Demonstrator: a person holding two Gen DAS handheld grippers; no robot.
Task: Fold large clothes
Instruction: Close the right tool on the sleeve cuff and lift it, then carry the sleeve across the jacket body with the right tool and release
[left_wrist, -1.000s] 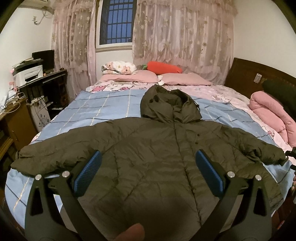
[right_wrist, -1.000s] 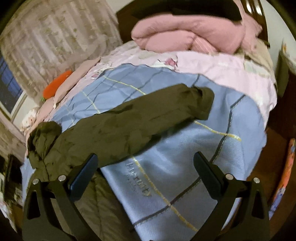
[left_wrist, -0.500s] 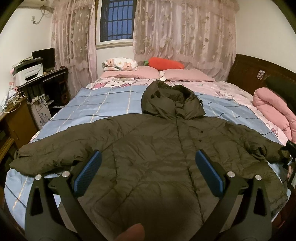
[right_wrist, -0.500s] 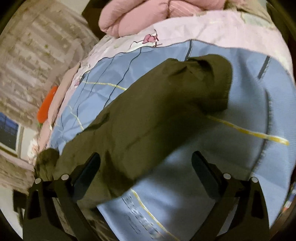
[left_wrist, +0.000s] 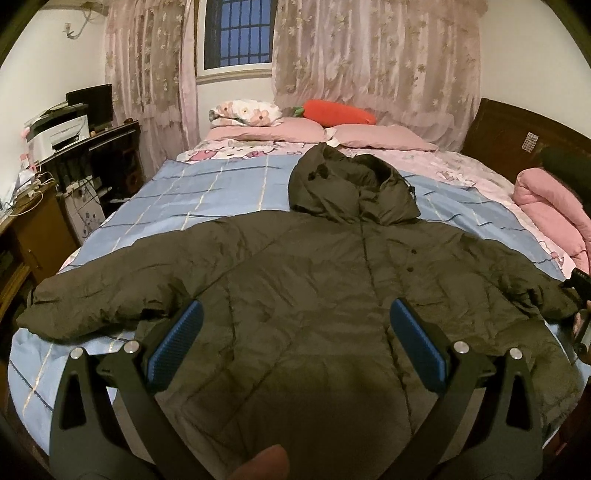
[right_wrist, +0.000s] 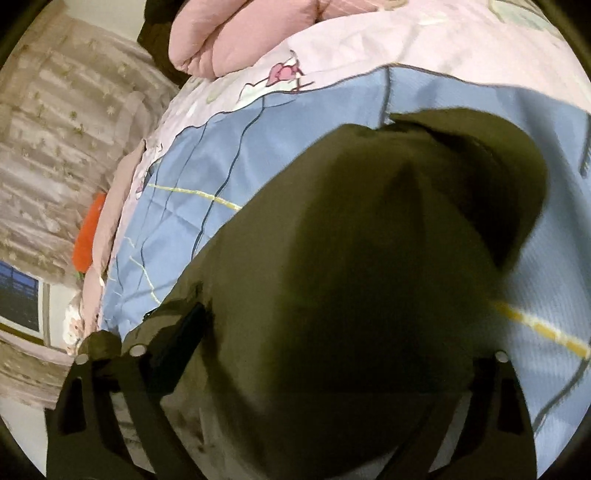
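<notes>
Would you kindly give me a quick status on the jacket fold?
Left gripper open above jacket. Right gripper closing around sleeve. Jacket flat on bed, unfolded.

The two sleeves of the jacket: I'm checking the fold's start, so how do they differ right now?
The left sleeve lies free on the blue sheet, with the left tongs open above the jacket's body. The right sleeve sits between the closing right tongs, its cuff pointing toward the pink quilt. Both sleeves are olive, puffy and spread outward.
</notes>
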